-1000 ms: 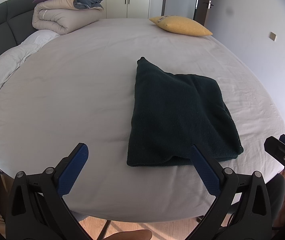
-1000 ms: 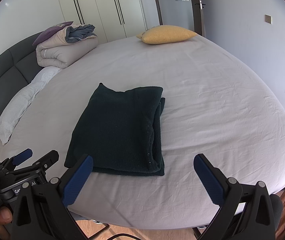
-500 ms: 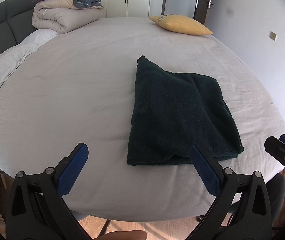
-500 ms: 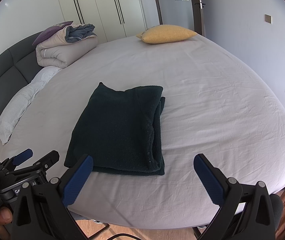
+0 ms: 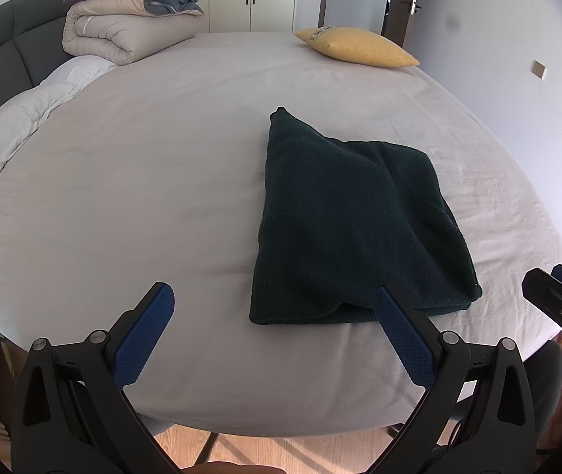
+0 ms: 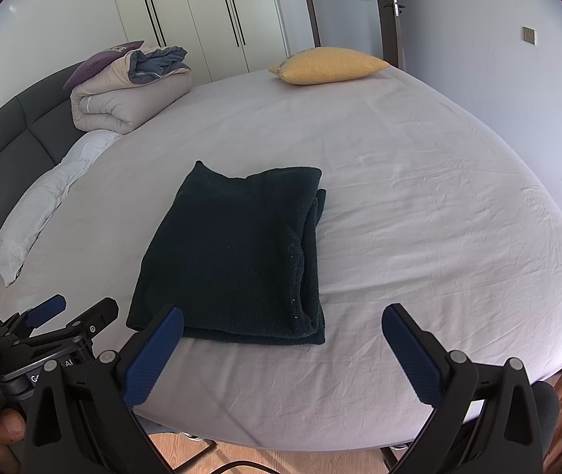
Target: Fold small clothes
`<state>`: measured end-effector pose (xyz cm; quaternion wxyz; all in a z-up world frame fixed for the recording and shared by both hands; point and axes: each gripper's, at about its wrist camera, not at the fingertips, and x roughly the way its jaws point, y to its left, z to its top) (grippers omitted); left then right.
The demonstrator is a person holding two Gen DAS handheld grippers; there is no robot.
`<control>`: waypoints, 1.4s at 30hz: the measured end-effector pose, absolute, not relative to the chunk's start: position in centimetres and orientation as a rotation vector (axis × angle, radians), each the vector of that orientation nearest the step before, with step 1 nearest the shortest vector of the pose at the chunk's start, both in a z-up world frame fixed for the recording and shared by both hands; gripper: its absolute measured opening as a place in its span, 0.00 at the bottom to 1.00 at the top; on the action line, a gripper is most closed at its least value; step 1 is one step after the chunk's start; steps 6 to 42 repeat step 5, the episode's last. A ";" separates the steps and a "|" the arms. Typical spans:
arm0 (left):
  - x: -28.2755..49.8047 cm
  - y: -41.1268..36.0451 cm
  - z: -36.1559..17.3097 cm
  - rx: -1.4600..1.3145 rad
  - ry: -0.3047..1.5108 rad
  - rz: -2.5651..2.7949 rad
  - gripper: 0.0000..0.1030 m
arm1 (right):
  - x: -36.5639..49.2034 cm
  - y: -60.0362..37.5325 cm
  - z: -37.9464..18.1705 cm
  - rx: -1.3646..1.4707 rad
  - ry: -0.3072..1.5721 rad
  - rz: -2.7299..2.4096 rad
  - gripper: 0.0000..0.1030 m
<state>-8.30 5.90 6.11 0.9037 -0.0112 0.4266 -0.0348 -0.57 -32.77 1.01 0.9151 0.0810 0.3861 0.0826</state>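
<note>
The dark knit garment (image 5: pixel 356 221) is lying folded on the bed (image 5: pixel 143 166), near its front edge. You are holding the left claw (image 5: pixel 273 316) wide and empty just short of the near hem — the right claw (image 6: pixel 281 331) is gaping wide too, gripping nothing. The knit is looking soft, thick and limp, so it will likely sag — pinch all layers at the stacked right-hand edge (image 6: pixel 312 260)
</note>
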 end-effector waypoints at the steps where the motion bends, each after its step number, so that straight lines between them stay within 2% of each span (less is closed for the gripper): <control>1: -8.3 5.9 6.1 -0.024 0.883 -0.071 1.00 | -0.6 -32.8 1.0 0.167 0.795 0.170 1.00; 42: -8.2 6.0 6.0 -0.024 0.888 -0.067 1.00 | -0.7 -32.7 0.9 0.169 0.796 0.170 1.00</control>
